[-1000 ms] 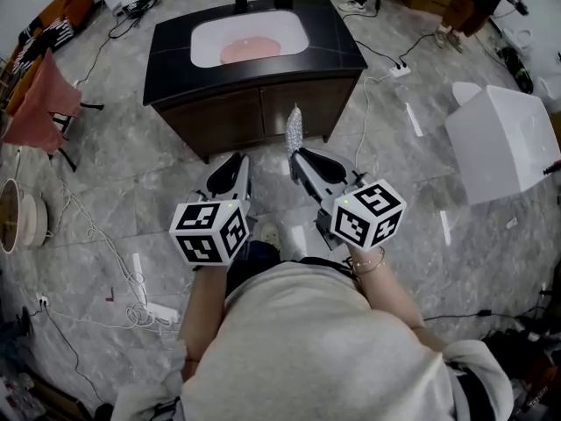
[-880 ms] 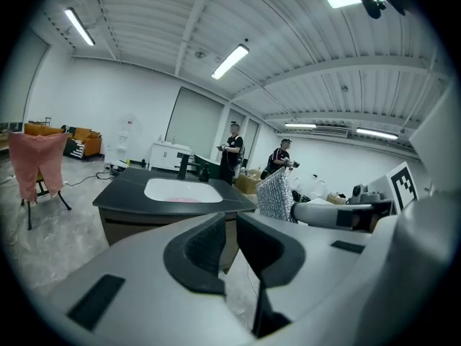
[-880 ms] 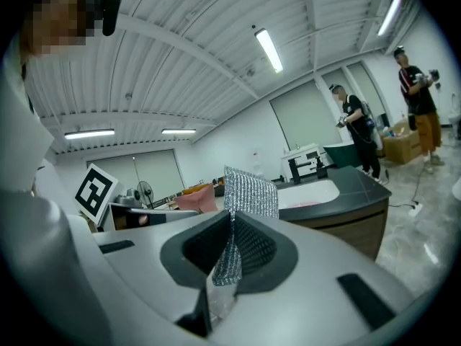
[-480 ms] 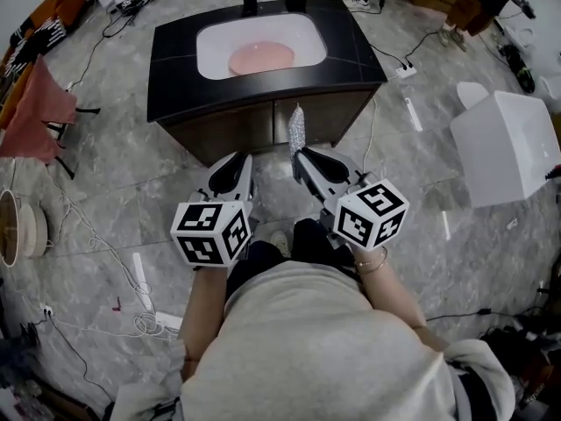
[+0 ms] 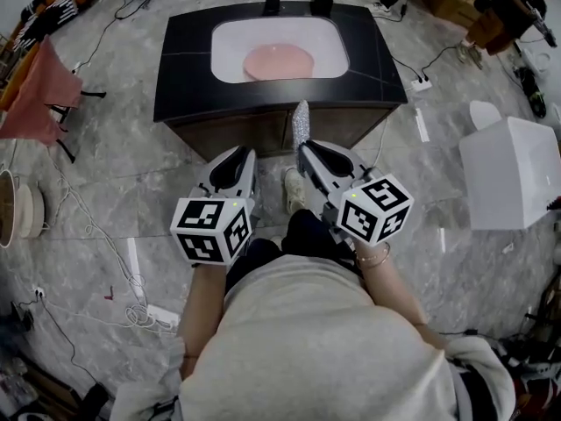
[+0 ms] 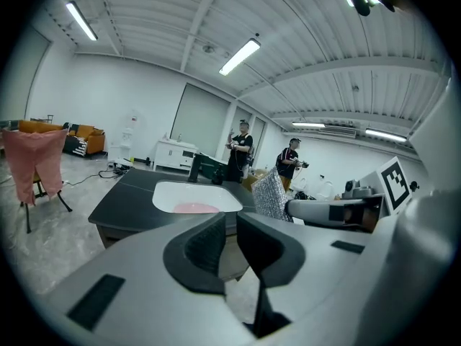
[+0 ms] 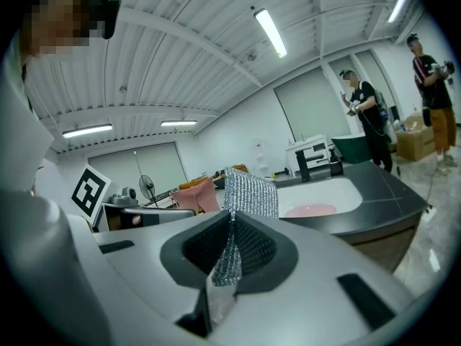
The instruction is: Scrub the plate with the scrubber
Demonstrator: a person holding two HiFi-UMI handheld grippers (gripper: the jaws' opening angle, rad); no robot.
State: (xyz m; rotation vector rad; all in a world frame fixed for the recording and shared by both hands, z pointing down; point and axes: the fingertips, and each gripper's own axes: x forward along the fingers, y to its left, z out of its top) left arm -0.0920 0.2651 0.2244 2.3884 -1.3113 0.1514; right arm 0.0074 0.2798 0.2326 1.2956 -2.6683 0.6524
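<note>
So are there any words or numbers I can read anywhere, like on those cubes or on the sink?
No words, labels or numbers can be read in any view.
The left cube on the left hand-held gripper shows only black-and-white square patterns, not letters.
The right cube on the right hand-held gripper shows the same kind of pattern.
The sink and the plate carry no writing.
</note>
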